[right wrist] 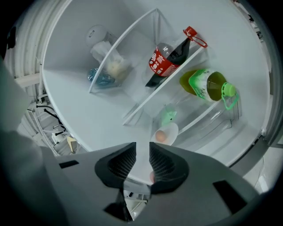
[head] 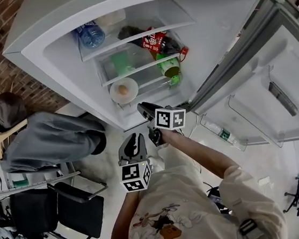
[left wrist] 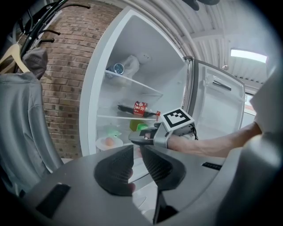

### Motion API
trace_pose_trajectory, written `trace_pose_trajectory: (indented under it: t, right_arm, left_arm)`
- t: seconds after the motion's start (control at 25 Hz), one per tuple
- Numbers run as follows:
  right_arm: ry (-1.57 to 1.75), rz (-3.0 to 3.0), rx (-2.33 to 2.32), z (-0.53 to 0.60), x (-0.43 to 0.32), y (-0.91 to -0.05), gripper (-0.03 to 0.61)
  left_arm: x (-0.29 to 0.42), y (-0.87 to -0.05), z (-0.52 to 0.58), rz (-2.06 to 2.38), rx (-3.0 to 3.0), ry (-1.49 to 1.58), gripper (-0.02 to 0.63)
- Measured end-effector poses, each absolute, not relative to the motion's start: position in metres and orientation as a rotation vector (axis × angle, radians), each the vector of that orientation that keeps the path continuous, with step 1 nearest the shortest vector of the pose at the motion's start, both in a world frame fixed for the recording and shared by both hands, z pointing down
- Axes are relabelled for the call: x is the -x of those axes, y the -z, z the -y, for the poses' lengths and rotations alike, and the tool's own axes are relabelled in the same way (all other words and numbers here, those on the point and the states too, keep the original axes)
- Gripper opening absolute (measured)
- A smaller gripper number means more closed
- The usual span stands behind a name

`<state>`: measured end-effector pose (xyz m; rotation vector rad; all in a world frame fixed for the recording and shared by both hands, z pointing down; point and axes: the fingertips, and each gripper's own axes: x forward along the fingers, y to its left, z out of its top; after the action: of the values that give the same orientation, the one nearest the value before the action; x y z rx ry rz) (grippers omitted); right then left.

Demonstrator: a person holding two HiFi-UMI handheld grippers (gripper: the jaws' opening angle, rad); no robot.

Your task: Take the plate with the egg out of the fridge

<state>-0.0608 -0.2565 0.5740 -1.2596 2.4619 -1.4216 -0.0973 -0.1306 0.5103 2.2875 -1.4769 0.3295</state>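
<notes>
A white plate (head: 124, 90) with a brown egg (head: 122, 90) stands at the front of the open fridge's lower shelf. My right gripper (head: 146, 110) hovers just outside the fridge, below and right of the plate, jaws a narrow gap apart and empty. In the right gripper view the plate (right wrist: 166, 133) lies just beyond the fingertips (right wrist: 142, 152). My left gripper (head: 133, 144) hangs lower and further back, a slim gap between its jaws, holding nothing. The left gripper view shows the plate (left wrist: 108, 142) left of the right gripper (left wrist: 143, 138).
A cola bottle (head: 157, 42) lies on the shelf above, a green bottle (head: 170, 66) to the plate's right, a blue bottle (head: 91, 34) on top. The fridge door (head: 265, 96) stands open at right. A grey garment (head: 49, 139) and black chair (head: 68, 207) are at left.
</notes>
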Motion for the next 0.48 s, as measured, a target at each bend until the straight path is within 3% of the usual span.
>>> trace_pose_trajectory:
  t: [0.48]
  right_arm:
    - [1.574,-2.350,1.331,0.281,0.068,-0.615,0.075]
  left_arm:
    - [0.091,-0.517,0.121,1.461,-2.283,-0.359,0.057]
